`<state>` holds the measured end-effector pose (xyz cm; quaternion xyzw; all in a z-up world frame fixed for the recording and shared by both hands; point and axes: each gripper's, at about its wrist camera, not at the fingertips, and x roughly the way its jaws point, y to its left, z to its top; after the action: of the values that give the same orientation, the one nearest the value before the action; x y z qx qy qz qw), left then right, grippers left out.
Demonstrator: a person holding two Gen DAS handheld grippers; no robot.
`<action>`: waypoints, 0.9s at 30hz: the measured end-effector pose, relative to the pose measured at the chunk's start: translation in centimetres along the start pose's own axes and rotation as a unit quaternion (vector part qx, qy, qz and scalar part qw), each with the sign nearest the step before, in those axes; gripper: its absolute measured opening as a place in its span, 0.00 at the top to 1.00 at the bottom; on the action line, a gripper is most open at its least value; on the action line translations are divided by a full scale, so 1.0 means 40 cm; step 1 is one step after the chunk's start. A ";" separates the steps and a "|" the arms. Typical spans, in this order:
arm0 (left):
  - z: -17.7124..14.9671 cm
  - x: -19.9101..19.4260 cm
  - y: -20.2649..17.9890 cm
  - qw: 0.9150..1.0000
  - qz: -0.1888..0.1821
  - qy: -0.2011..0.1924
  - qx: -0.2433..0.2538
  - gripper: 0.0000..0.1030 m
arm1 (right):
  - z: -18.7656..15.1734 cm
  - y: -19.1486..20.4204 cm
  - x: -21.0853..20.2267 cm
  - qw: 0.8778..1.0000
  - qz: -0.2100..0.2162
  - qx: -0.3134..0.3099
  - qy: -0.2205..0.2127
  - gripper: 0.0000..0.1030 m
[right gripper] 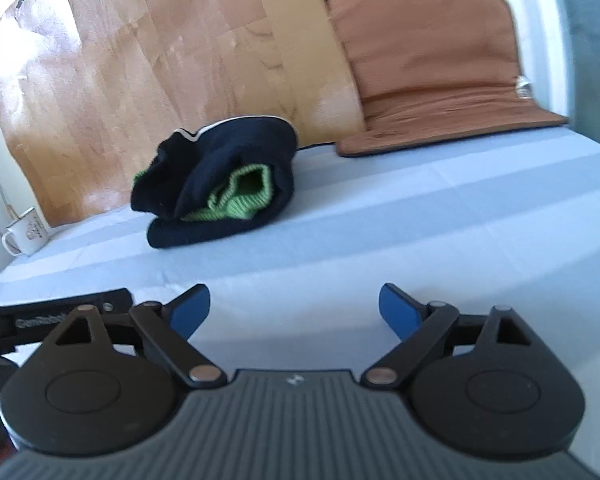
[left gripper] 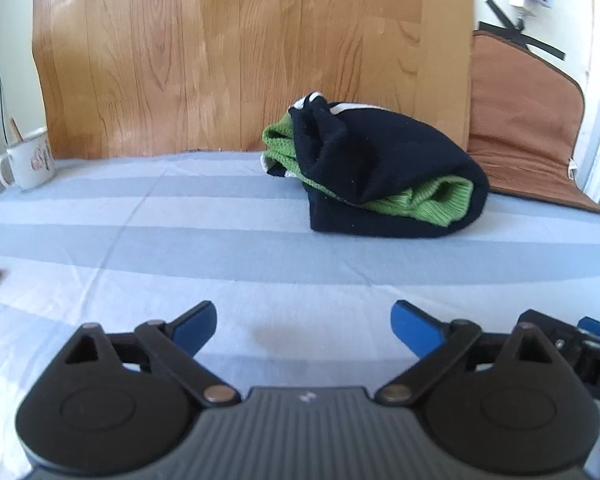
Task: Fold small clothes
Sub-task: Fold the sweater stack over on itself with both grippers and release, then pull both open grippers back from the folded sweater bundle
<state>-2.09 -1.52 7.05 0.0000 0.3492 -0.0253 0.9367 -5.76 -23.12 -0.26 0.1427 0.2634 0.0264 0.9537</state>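
A: The blue fingers of the left gripper stand wide apart with nothing between them; those of the right gripper do too.

B: And the garment?

A: The dark navy and green knitted garment lies bundled on the striped blue cloth, well ahead of both; behind it leans a wooden board; a brown cushion sits beside it, a white mug at the far left.
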 end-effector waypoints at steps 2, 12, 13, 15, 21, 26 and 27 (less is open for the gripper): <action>-0.011 -0.015 -0.005 1.000 0.004 -0.006 0.008 0.01 | -0.023 0.013 -0.023 1.000 -0.020 -0.012 -0.009 0.02; -0.053 -0.052 -0.001 0.999 0.012 -0.035 0.016 0.00 | -0.041 0.037 -0.020 0.999 -0.051 -0.017 -0.002 0.00; -0.055 -0.053 -0.001 0.999 0.014 -0.038 0.018 0.00 | -0.042 0.039 -0.020 0.998 -0.052 -0.018 -0.003 0.00; -0.057 -0.047 0.000 0.999 0.017 -0.034 0.018 0.00 | -0.043 0.041 -0.020 0.998 -0.054 -0.019 -0.002 0.00; -0.060 -0.018 0.011 1.000 0.010 -0.002 0.013 0.00 | -0.045 0.050 -0.015 0.997 -0.064 -0.033 0.003 0.00; -0.063 -0.006 0.012 1.000 0.010 0.016 0.014 0.00 | -0.047 0.057 -0.012 0.996 -0.071 -0.043 0.008 0.00; -0.064 -0.004 0.012 1.000 0.010 0.020 0.015 0.00 | -0.048 0.059 -0.011 0.996 -0.074 -0.046 0.010 0.00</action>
<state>-3.84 -0.99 5.21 0.0181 0.3675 -0.0211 0.9296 -7.06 -20.42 -0.92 0.0782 0.2808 -0.0302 0.9561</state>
